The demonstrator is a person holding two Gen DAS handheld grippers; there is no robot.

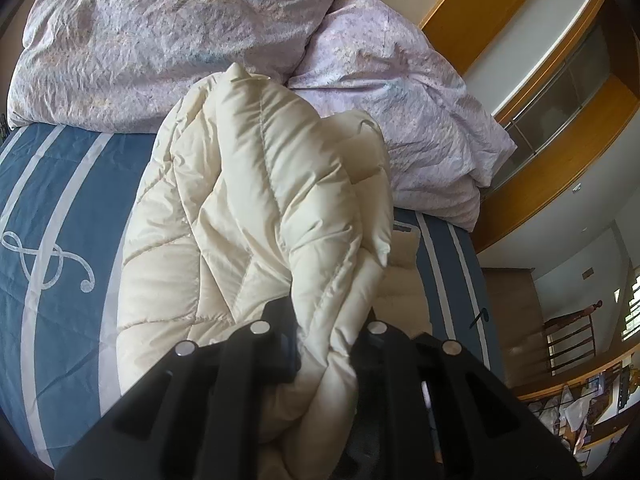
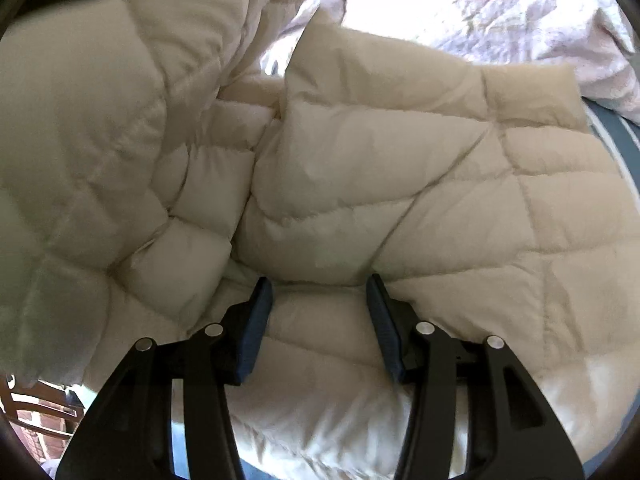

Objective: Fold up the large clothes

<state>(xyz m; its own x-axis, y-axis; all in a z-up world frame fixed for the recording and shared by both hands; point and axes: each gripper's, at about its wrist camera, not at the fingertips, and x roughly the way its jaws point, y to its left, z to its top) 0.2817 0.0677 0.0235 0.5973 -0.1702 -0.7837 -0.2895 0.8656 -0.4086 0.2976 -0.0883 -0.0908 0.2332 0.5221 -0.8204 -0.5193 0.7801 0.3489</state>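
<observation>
From the left wrist camera, the left gripper [image 1: 326, 344] has its jaws pinched narrow on a bunched fold of the cream quilted puffer coat [image 1: 256, 200], which rises in a ridge from the grip toward the far side. The coat lies on the blue bedspread with pale stripes and a curling scroll pattern [image 1: 60, 208]. Beyond it, at the far end, a crumpled lilac duvet [image 1: 160, 40] is heaped up. To the right stands a yellow wooden wardrobe [image 1: 560, 152]. I see no box, basket or other container here, so nothing is packed away.

From the right wrist camera, the right gripper [image 2: 318, 312] stands about half open just above a flat panel of the same coat [image 2: 400, 184], with its pads [image 2: 256, 320] clear of the fabric and nothing between them. A raised part of the coat looms at the left.

To my eye this is mid-fold: one side is lifted to be carried over the flat part. The next move calls for the free gripper to take an edge or pin the panel so the padding doesn't slide
</observation>
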